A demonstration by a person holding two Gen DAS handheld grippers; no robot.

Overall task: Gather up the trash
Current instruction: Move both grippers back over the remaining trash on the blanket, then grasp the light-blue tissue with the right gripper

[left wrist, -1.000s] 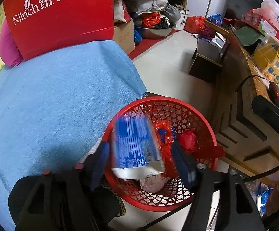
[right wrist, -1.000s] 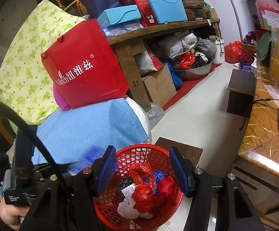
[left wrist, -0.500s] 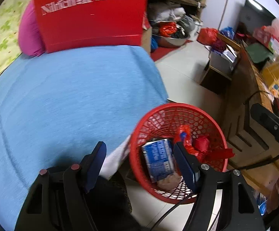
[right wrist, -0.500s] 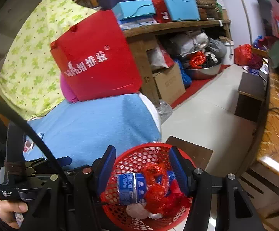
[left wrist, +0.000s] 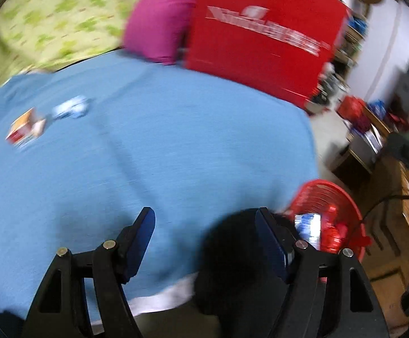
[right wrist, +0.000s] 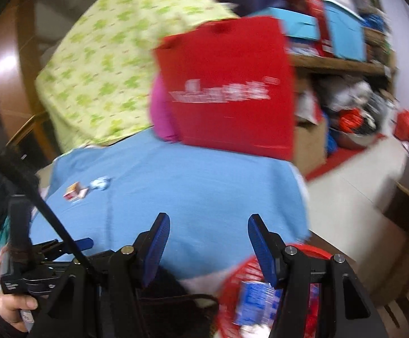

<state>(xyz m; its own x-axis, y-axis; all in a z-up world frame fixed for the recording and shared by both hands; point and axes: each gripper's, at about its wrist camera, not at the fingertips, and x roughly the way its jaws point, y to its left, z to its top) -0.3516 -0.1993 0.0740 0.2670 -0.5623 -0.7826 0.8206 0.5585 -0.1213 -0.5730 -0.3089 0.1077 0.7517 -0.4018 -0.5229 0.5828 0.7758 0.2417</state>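
My left gripper (left wrist: pixel 204 217) is open with nothing between its fingers and hangs over the blue cloth (left wrist: pixel 176 140). My right gripper (right wrist: pixel 208 221) is open too, above the same cloth (right wrist: pixel 190 186). The red mesh basket (left wrist: pixel 325 194) sits low on the right, beside the cloth's edge, with a blue-and-white packet (left wrist: pixel 308 225) and red bags inside. In the right wrist view the basket (right wrist: pixel 249 264) and packet (right wrist: pixel 255 301) lie under the right finger. Far left on the cloth lie a small red-and-white box (left wrist: pixel 24 129) and a crumpled blue-white wrapper (left wrist: pixel 72 108).
A red paper bag (left wrist: pixel 260 36), a pink cushion (left wrist: pixel 159 19) and green-patterned fabric (left wrist: pixel 49 19) stand behind the cloth. A wooden shelf (right wrist: pixel 339 64) with boxes, pale floor (right wrist: pixel 353 197) and a wooden table (left wrist: pixel 396 197) lie to the right. A hand (right wrist: pixel 15 307) holds the left gripper.
The blue-and-white packet left the left gripper and now lies in the basket. Both grippers swung left, off the basket and over the blue cloth, with a roll.
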